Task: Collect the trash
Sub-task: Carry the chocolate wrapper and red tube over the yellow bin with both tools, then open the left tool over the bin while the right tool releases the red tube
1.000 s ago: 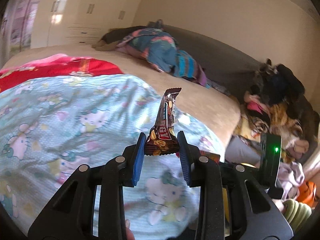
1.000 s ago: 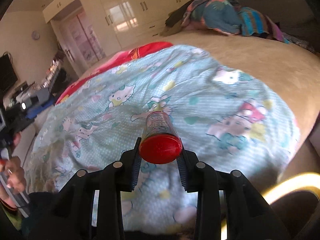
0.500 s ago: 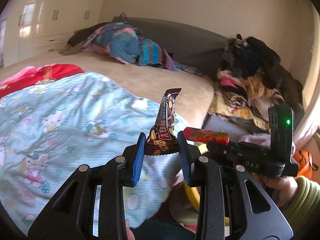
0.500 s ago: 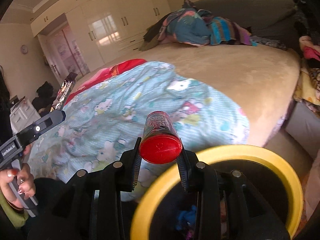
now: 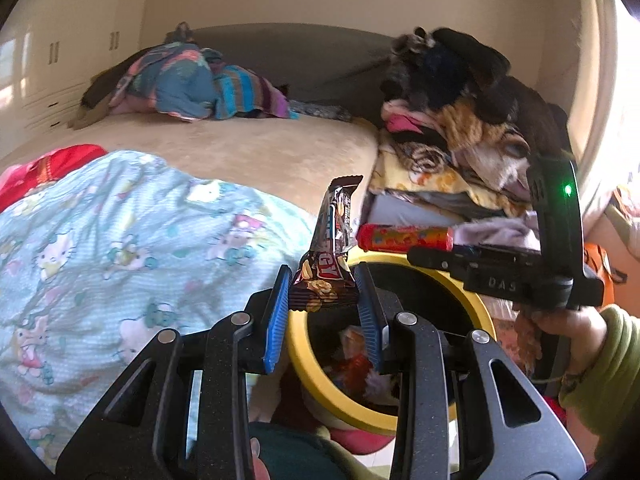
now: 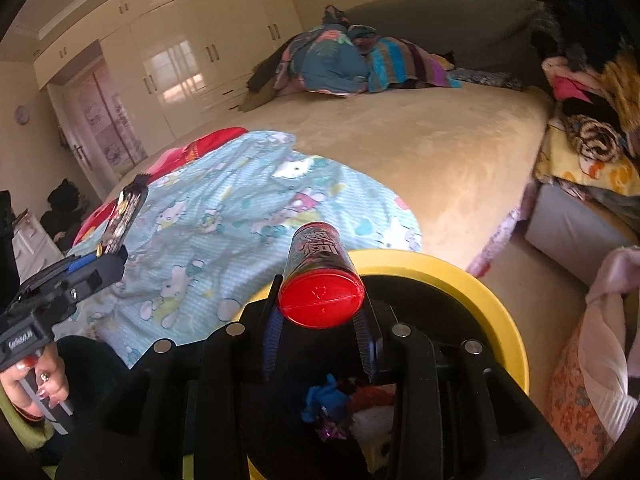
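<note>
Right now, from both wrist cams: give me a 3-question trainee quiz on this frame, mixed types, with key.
1. True or false: the left gripper is shut on a snack wrapper.
2. Multiple choice: the right gripper holds A) a red-capped tube B) a sock C) nothing.
3. Fill in: both grippers are above the ___-rimmed bin.

Key: 1 true; 2 A; 3 yellow. The bin already holds some trash.

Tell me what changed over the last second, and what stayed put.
Both grippers swung off the bed toward the yellow-rimmed bin, which has come into view below them. The left gripper stays shut on the snack wrapper, the right gripper on the red-capped tube. Nothing released.
</note>
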`<state>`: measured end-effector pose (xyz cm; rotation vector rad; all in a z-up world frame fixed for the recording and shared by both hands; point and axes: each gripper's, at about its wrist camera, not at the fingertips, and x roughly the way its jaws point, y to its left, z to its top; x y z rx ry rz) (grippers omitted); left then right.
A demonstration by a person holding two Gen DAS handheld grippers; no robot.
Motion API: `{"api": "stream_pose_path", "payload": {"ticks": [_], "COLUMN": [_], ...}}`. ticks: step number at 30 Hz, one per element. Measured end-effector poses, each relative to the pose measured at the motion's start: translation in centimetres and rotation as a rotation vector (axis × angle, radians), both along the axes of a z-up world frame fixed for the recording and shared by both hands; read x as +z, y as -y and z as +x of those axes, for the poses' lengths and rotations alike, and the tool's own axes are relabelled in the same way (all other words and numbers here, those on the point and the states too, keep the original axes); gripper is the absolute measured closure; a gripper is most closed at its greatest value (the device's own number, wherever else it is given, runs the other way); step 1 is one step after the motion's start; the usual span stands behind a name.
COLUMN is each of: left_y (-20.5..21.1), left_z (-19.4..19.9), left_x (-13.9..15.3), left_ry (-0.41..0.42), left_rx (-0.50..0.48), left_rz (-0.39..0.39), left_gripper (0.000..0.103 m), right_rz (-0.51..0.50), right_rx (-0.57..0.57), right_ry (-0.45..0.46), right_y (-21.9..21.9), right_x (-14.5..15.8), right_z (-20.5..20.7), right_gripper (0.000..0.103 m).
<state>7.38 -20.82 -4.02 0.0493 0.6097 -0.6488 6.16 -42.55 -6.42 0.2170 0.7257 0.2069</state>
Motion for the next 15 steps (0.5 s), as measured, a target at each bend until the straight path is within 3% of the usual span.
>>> {"api": "stream_pose_path", "payload": {"ticks": [15], "left_y": [6.1], "left_z": [-2.1], "left_x": [-4.1], "left_ry": [-0.046], "left_rx": [-0.148], "left_rz": [0.142], "left_gripper": [0.077], "right_rz": [-0.038], "right_rx": [-0.086], "right_ry": [-0.059], "right_y": [4.0], "right_x": [-1.9], "right_z": [-4.2], "right_gripper": [0.072]}}
